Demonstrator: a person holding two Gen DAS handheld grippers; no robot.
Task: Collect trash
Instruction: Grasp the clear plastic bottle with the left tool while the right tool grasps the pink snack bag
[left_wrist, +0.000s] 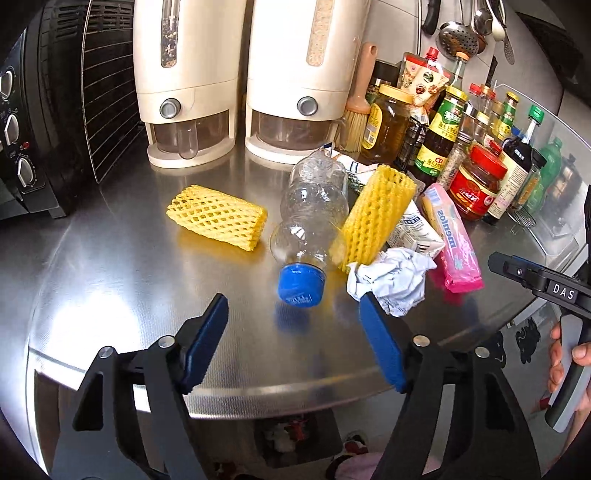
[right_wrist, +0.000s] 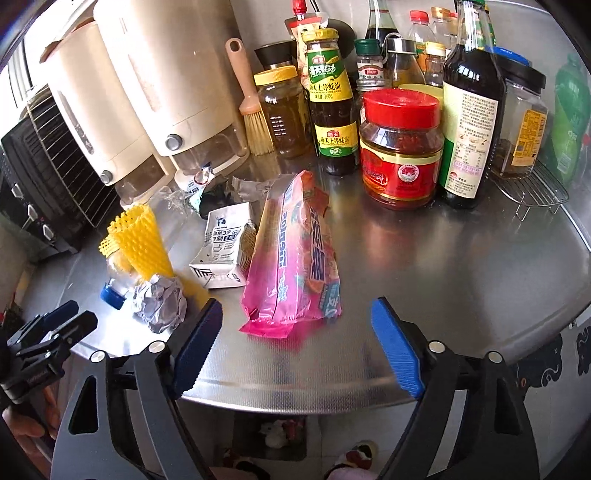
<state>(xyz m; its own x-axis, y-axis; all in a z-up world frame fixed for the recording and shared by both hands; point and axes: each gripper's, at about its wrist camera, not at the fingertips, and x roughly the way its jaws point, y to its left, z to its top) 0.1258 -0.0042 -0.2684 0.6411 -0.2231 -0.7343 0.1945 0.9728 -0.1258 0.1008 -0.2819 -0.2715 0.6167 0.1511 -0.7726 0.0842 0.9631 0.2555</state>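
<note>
Trash lies on a steel counter (left_wrist: 110, 266). A clear plastic bottle (left_wrist: 314, 214) with a blue cap lies on its side, beside two yellow foam nets (left_wrist: 218, 216) (left_wrist: 373, 218). A crumpled paper ball (left_wrist: 391, 280), a flattened white carton (left_wrist: 413, 229) and a pink Mentos wrapper (left_wrist: 454, 243) lie to the right. My left gripper (left_wrist: 291, 343) hovers open just in front of the bottle cap, nothing between its blue pads. My right gripper (right_wrist: 295, 347) stands open in front of the pink wrapper (right_wrist: 291, 258), holding nothing. The paper ball (right_wrist: 159, 302) and carton (right_wrist: 221, 247) lie left of it.
Two cream dispensers (left_wrist: 184, 81) and a black oven (left_wrist: 22, 122) stand at the back left. Sauce bottles and jars (right_wrist: 402, 147) crowd the back right, with a brush (right_wrist: 251, 103) and a wire rack (right_wrist: 535, 192). The counter's front edge (right_wrist: 295, 402) lies just below both grippers.
</note>
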